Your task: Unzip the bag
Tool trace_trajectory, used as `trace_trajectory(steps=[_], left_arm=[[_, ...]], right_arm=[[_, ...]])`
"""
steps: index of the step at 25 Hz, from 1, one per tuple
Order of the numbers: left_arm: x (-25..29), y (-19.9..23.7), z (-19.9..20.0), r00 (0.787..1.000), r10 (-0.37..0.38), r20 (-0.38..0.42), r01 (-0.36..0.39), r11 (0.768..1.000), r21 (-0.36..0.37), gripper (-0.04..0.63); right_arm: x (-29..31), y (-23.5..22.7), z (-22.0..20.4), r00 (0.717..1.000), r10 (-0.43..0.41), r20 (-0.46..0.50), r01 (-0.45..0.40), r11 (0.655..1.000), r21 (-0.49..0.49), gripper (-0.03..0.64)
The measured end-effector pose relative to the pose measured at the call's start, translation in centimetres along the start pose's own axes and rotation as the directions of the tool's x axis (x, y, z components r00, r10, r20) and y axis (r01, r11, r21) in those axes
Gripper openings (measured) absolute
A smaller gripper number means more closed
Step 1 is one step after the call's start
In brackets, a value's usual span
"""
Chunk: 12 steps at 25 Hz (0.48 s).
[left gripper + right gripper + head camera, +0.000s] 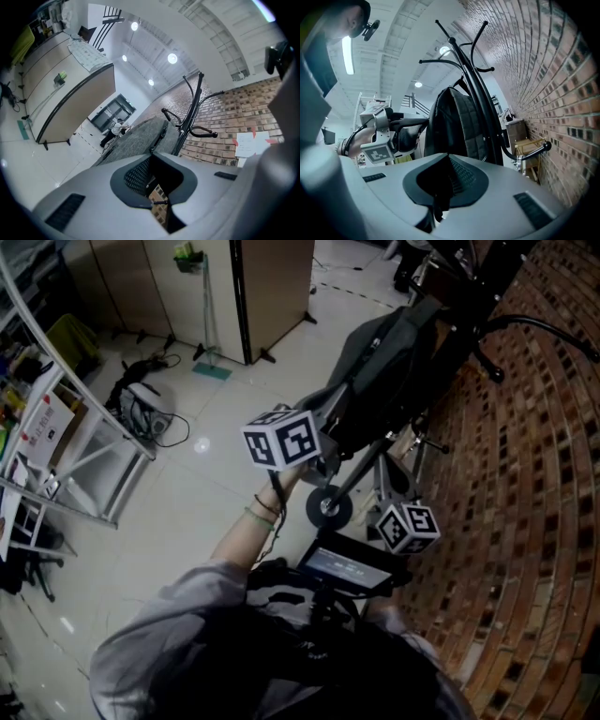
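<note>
A dark grey backpack [384,362] hangs on a black coat rack [474,79] by the brick wall. My left gripper [328,451] reaches up to the bag's lower left edge. In the left gripper view the left gripper [157,199] has its jaws shut, with a small dark zipper pull [159,202] pinched at their seam and the grey bag [136,138] just beyond. The right gripper view shows the left gripper [419,125] touching the bag [457,122]. My right gripper [436,206] sits lower, shut on a dark strap hanging from the bag. The right gripper [398,474] is under the bag.
A brick wall [525,474] runs along the right. The rack's wheeled base [328,507] stands on the pale floor. A metal frame [84,456] and cables [141,404] lie at the left, a partition [272,287] behind. A person [115,131] stands far off.
</note>
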State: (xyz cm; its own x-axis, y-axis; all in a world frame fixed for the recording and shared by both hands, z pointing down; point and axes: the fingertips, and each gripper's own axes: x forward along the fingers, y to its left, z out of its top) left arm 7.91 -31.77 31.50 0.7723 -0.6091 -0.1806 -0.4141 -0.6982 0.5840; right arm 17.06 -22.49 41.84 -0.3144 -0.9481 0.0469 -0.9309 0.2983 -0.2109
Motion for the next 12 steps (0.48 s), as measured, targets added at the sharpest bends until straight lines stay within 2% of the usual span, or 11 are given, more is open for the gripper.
trace_trajectory(steps=[6, 12], left_arm=[[-0.9, 1.2, -1.3, 0.999, 0.036, -0.028, -0.036, 0.999, 0.023, 0.008], [-2.0, 2.4, -2.5, 0.997, 0.054, -0.048, -0.055, 0.998, -0.029, 0.008]], right_arm=[[0.3, 0.2, -0.4, 1.000, 0.005, -0.008, -0.005, 1.000, 0.010, -0.011], [0.7, 0.1, -0.8, 1.000, 0.007, -0.016, -0.007, 1.000, 0.015, -0.011]])
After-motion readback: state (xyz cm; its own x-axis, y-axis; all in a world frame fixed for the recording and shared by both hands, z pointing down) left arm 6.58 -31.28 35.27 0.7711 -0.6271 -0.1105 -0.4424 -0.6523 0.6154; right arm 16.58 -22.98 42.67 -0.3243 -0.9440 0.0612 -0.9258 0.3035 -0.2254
